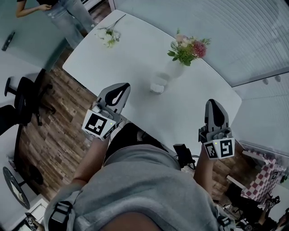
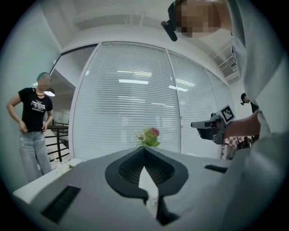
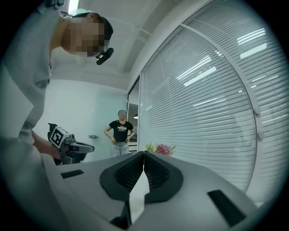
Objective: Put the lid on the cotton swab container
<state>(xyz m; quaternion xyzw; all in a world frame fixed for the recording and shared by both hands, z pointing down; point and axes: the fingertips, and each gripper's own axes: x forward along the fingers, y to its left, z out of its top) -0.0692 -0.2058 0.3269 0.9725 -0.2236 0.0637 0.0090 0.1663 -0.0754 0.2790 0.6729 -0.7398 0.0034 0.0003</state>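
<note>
The cotton swab container (image 1: 157, 86) is a small clear tub with white contents, standing on the white table (image 1: 131, 58) just in front of a flower vase. A faint clear round piece (image 1: 163, 76) lies right behind it; I cannot tell whether it is the lid. My left gripper (image 1: 123, 86) is shut and empty over the table's near edge, short and left of the container. My right gripper (image 1: 212, 103) is shut and empty at the table's near right corner. Each gripper's own view shows its jaws closed with nothing between: the left gripper (image 2: 144, 149) and the right gripper (image 3: 143, 154).
A vase of pink and white flowers (image 1: 186, 49) stands behind the container, and it shows as flowers (image 2: 149, 136) and flowers (image 3: 160, 148). A loose flower sprig (image 1: 108, 35) lies at the table's far left. A person (image 1: 67, 13) stands beyond the table. An office chair (image 1: 22, 101) is at left.
</note>
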